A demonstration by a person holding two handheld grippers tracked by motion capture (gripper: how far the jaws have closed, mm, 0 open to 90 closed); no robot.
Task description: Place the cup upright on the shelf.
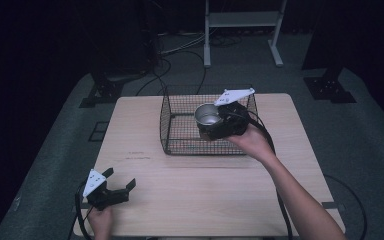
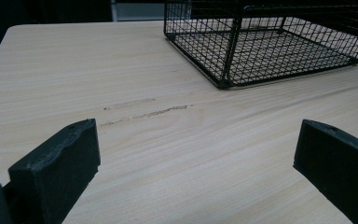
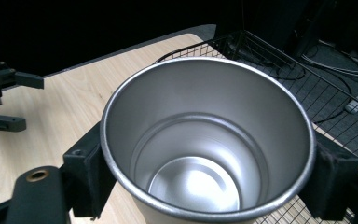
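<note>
A: Where does the high view sit?

B: Above the near edge of the surface (image 1: pixel 200 200), facing forward and down, far enough back to take in the whole top plus floor beyond it at 12 o'clock.

A: And the left gripper view?

B: Low, just above the wood, looking along its own jaws toward the wire basket (image 2: pixel 270 46) at about 1 o'clock.

A: The right gripper view?

B: Very close, tilted down into the steel cup (image 3: pixel 205 154) (its rim spans most of the picture), with the left hand-held gripper (image 3: pixel 4 98) far off at 9 o'clock.

A: What do they share?

B: All three catch the basket and the wood; the high view also takes in the cup (image 1: pixel 207 116).
</note>
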